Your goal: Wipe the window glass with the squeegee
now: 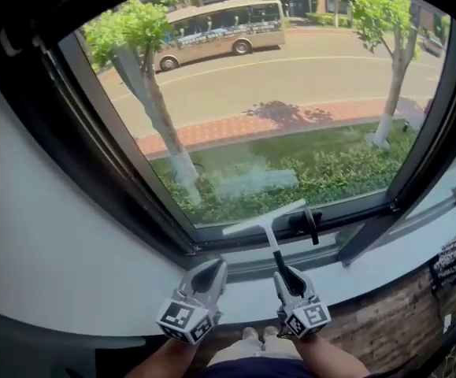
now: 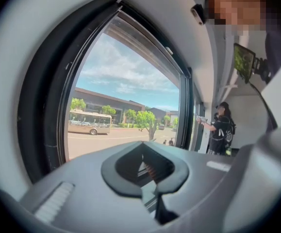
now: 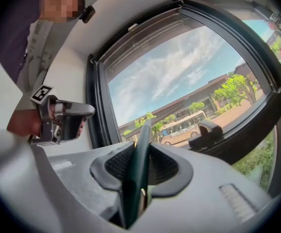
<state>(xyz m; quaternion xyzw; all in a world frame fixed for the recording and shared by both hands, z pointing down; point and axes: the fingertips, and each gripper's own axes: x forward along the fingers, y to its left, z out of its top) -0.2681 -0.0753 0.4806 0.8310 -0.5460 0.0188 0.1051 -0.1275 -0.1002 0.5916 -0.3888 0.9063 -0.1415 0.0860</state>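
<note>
The squeegee (image 1: 265,221) has a white blade and a dark handle. Its blade lies against the bottom of the window glass (image 1: 275,93), just above the lower frame. My right gripper (image 1: 283,274) is shut on the handle, below the blade. In the right gripper view the dark handle (image 3: 138,171) stands upright between the pads of the right gripper (image 3: 142,164). My left gripper (image 1: 209,274) hovers beside it over the sill, shut and holding nothing. The left gripper view shows the left gripper (image 2: 147,168) with its pads together, in front of the glass (image 2: 125,106).
A black window handle (image 1: 311,224) sticks out of the lower frame just right of the squeegee. A white sill (image 1: 133,290) runs below the window, with brick wall (image 1: 393,329) at lower right. A person (image 2: 223,135) stands further along the wall.
</note>
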